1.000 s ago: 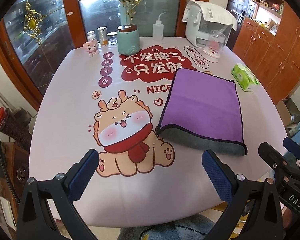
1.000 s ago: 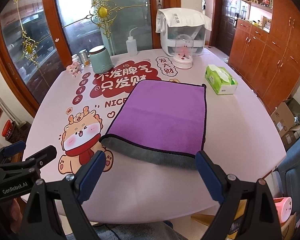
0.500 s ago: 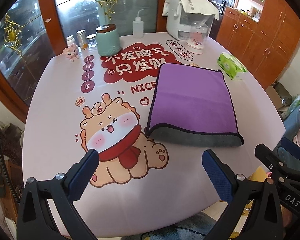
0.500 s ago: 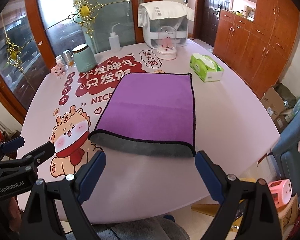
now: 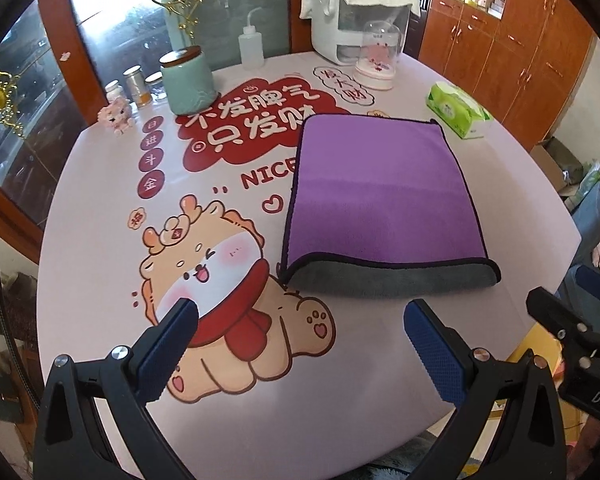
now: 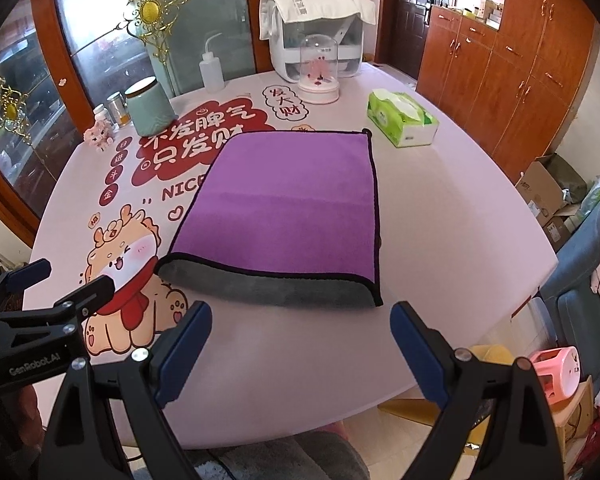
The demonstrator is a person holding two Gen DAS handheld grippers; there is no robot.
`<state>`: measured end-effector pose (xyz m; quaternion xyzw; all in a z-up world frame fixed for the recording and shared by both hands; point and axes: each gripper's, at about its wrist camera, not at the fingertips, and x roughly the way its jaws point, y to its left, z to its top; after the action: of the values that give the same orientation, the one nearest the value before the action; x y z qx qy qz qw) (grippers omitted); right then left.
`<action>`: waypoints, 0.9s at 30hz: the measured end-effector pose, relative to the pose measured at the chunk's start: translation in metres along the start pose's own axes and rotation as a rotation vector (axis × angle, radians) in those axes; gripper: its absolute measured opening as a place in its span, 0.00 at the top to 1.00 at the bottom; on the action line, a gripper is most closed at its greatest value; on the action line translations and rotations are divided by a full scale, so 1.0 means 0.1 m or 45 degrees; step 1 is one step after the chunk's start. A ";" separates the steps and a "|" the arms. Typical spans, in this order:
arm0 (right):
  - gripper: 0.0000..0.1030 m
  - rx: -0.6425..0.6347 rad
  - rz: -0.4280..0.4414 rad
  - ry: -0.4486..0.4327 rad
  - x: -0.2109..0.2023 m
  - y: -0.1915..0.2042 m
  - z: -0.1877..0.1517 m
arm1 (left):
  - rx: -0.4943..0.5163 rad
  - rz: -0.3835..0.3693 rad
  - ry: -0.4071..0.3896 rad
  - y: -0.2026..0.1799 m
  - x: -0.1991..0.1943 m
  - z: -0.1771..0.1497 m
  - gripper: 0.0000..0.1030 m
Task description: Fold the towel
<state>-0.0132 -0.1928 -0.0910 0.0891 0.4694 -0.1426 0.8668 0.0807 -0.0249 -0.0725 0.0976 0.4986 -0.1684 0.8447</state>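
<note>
Both grippers have drawn closer to the towel (image 6: 284, 208) since a second ago, its grey folded edge now nearer their tips. That towel lies folded, purple side up, flat on the bench (image 6: 440, 216), between the cartoon print and the tissue pack (image 6: 402, 120). Left gripper (image 5: 300, 344) and right gripper (image 6: 300, 340) hover apart from it, jaws released wide, holding nothing.
</note>
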 end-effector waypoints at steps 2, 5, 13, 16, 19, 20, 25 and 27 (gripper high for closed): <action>0.11 -0.001 0.001 0.005 0.08 -0.08 0.05 | 0.009 0.002 0.007 -0.02 0.09 0.03 0.01; 0.11 -0.016 0.017 0.025 0.23 -0.21 0.10 | 0.026 -0.004 0.015 -0.05 0.22 0.10 0.01; 0.18 -0.019 0.102 0.128 0.67 -0.59 0.13 | 0.069 -0.091 0.064 0.02 0.67 0.30 0.01; 0.20 -0.035 0.101 0.156 0.82 -0.70 0.12 | 0.107 -0.103 0.094 0.03 0.86 0.34 0.04; 0.22 -0.035 0.125 0.190 0.96 -0.80 0.12 | 0.131 -0.099 0.123 0.04 1.01 0.37 0.05; 0.23 -0.037 0.130 0.196 0.99 -0.82 0.11 | 0.138 -0.092 0.132 0.04 1.06 0.38 0.05; 0.32 -0.068 0.172 0.235 1.19 -0.88 0.11 | 0.185 -0.102 0.166 0.04 1.22 0.39 0.05; 0.36 -0.079 0.191 0.250 1.25 -0.89 0.11 | 0.218 -0.114 0.183 0.02 1.29 0.40 0.06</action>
<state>0.0309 -0.3005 -0.1918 0.1105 0.5481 -0.0533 0.8274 0.1713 -0.0604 -0.1658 0.1588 0.5454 -0.2404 0.7871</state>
